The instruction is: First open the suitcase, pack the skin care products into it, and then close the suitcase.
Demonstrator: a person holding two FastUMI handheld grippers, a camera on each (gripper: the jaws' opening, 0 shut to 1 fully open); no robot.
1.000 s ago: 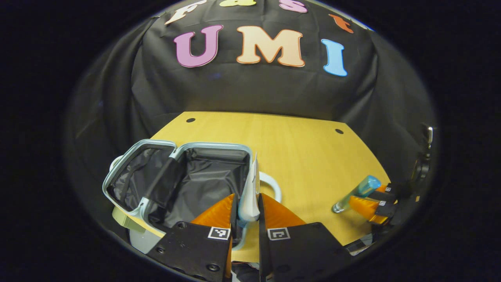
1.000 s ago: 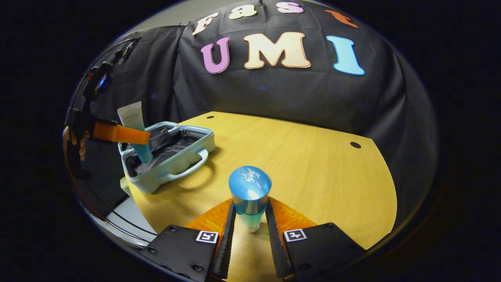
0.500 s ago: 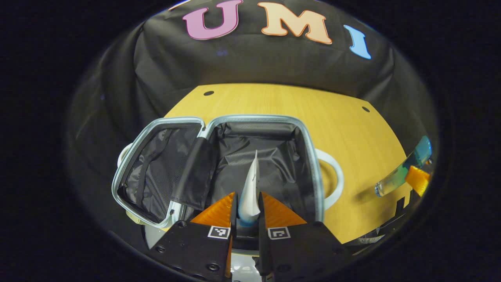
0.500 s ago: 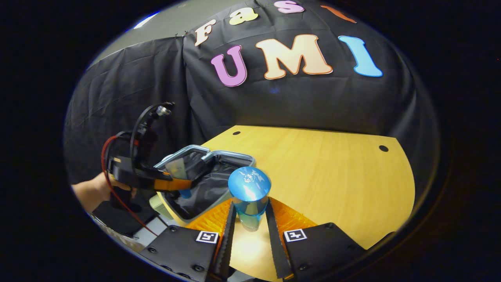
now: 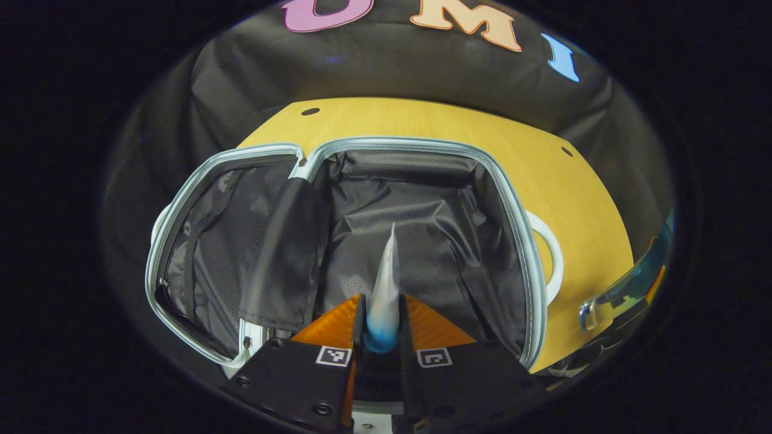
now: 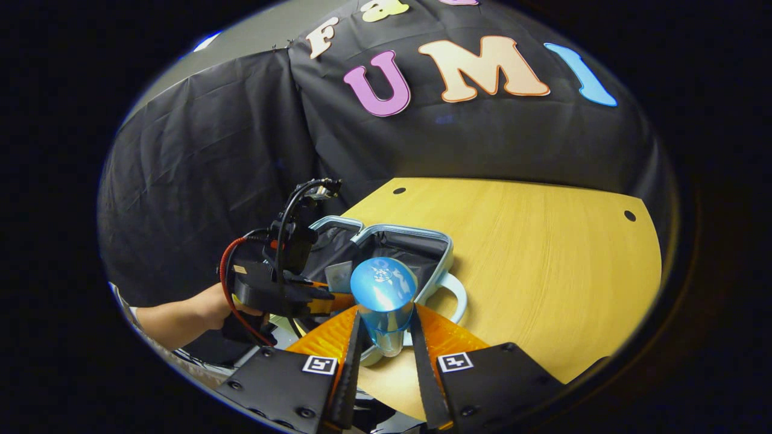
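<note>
The round-cornered yellow wooden table (image 5: 579, 199) spreads ahead of both tongs. On it the pale blue hard-shell suitcase (image 5: 518, 241) lies fully open, its two black-lined halves side by side directly below and ahead of the left gripper (image 5: 382, 319); its white carry handle (image 5: 553, 256) sticks out to that gripper's right. In the right gripper view the same case sits just beyond and left of the right gripper (image 6: 384, 337).

The left gripper is closed tight on a white squeeze tube with a blue lower end (image 5: 386, 289), both orange fingers pressing its sides, the tube's flat crimped end pointing forward over the right-hand half of the case. The right gripper is clamped on a clear bottle with a glossy blue domed cap (image 6: 383, 292), cap towards the camera, beside the left gripper.
</note>
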